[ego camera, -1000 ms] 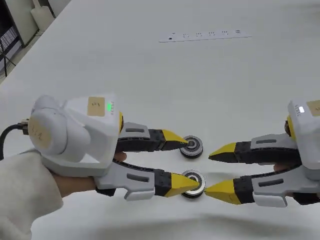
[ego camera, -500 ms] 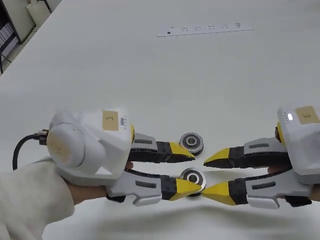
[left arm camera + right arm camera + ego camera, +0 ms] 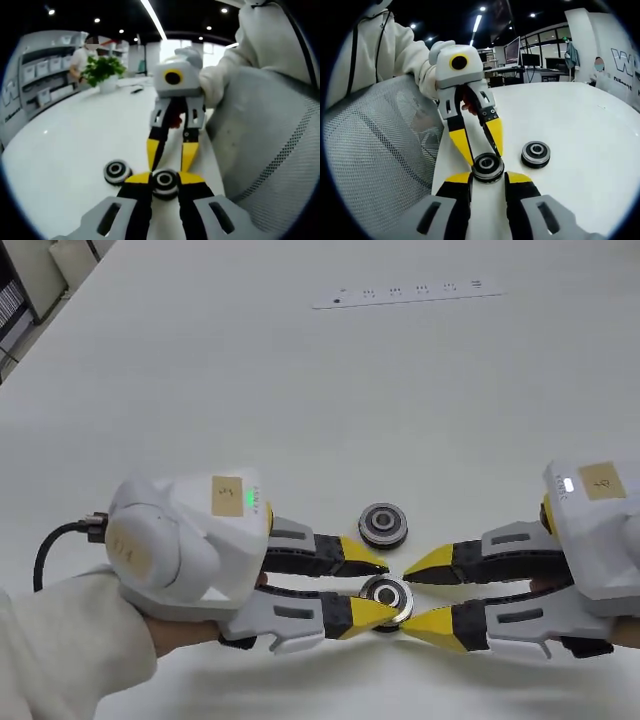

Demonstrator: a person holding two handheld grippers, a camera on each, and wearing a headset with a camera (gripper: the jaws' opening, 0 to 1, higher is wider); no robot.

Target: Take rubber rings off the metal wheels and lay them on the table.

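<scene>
Two metal wheels with black rubber rings lie flat on the white table [image 3: 300,390]. The near wheel [image 3: 385,596] sits between both grippers, which face each other. My left gripper [image 3: 383,587] comes from the left. In the left gripper view its yellow tips touch both sides of this wheel [image 3: 165,183], shut on it. My right gripper [image 3: 408,596] comes from the right, jaws apart. Its tips flank the wheel's [image 3: 488,167] near edge without clearly touching. The second wheel [image 3: 382,524] lies just beyond, free; it is also in the left gripper view [image 3: 118,171] and the right gripper view [image 3: 535,153].
A white power strip [image 3: 405,295] lies far back on the table. A black cable [image 3: 55,540] trails from the left gripper. A mesh chair back [image 3: 375,150] stands at the table's near edge. A potted plant [image 3: 102,70] stands far down the table.
Both grippers have drawn in on the near wheel, and their jaws stand closer together than a second ago. The head camera has shifted; the wheels lie where they were.
</scene>
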